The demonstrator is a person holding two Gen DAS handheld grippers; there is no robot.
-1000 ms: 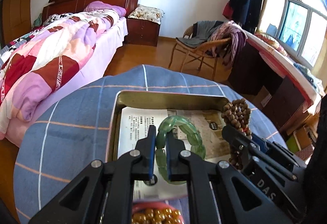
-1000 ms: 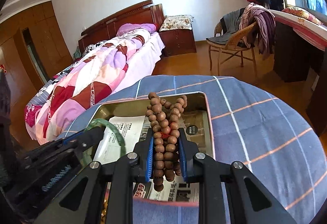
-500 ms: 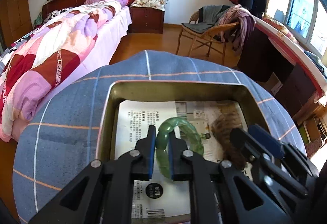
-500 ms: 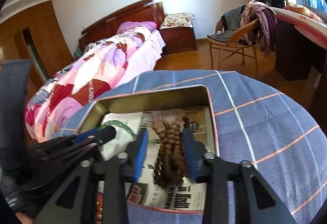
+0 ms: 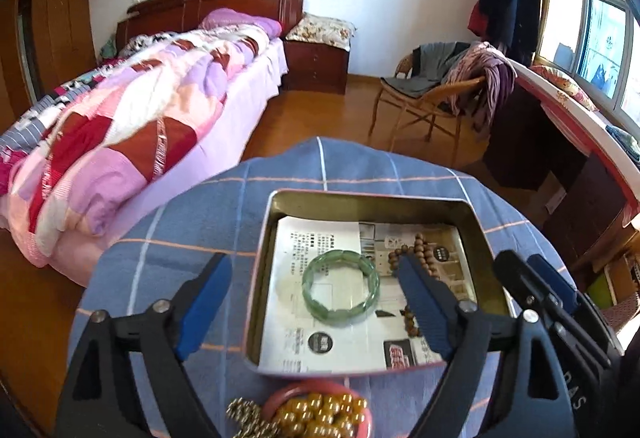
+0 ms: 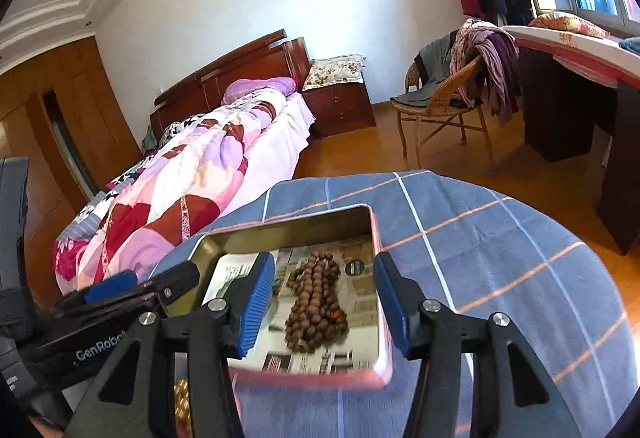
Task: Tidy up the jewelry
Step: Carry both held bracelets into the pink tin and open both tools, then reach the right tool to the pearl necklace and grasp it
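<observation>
The left gripper [image 5: 316,294] is spread wide and its jaws are opening, with nothing pinched; the green bangle [image 5: 340,286] is seen lying flat between and beyond its blue fingers [image 5: 204,298] on the printed paper [image 5: 304,238] that lines the metal tin [image 5: 360,198]. The right gripper [image 6: 324,304] is likewise parted and opening, and nothing is pressed by its pads; the brown bead string [image 6: 316,302] is heaped loose on the paper inside the tin, just beside the bangle. The tin is set on a table covered by a blue checked cloth [image 6: 500,258]. Nearer the left camera, at the tin's front edge, a pink dish [image 5: 320,390] of amber beads [image 5: 320,414] and a bit of metal chain [image 5: 244,414] are seen, apparently not yet sorted. Both pieces are judged to be placed, so the risk lies in the withdrawal: a finger dragged low could catch the bead string or the bangle and pull it back out, the paper could be snagged and the contents shifted, or the tin's rim could be knocked and the tin pushed across the cloth. The two grippers stand close, so a collision is also possible
</observation>
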